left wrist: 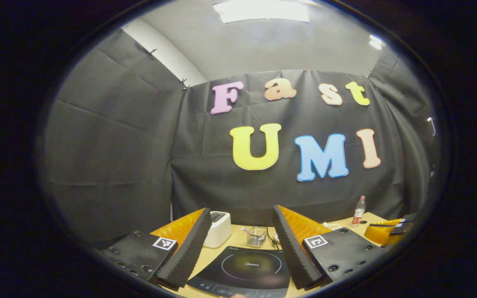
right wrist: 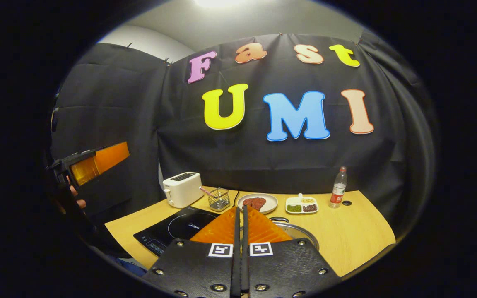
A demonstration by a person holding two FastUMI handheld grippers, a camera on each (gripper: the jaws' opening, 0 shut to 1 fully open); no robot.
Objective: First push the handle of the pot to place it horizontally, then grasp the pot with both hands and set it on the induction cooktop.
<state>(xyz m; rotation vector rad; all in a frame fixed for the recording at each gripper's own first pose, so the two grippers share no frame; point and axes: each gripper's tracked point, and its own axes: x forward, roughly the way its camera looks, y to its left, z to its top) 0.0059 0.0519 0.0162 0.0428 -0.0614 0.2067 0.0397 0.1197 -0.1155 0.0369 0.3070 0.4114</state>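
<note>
A steel pot [right wrist: 301, 232] sits on the wooden table [right wrist: 354, 231], just behind and to the right of my right gripper [right wrist: 240, 210]. That gripper is shut, with nothing between its fingers, and it hides the pot's left side. A small loop handle [right wrist: 279, 219] shows at the pot's far rim. The black induction cooktop [right wrist: 176, 229] lies to the pot's left. My left gripper [left wrist: 242, 213] is open above the cooktop [left wrist: 246, 267] with nothing in it. It also hangs at the left edge of the right gripper view as the left gripper [right wrist: 97, 161], held by a hand [right wrist: 77, 200].
Along the back of the table stand a white toaster [right wrist: 182, 189], a wire basket [right wrist: 219, 198], a plate of meat [right wrist: 257, 203], a divided dish [right wrist: 302, 205] and a bottle [right wrist: 338, 188]. The right gripper [left wrist: 387, 231] shows far right in the left gripper view.
</note>
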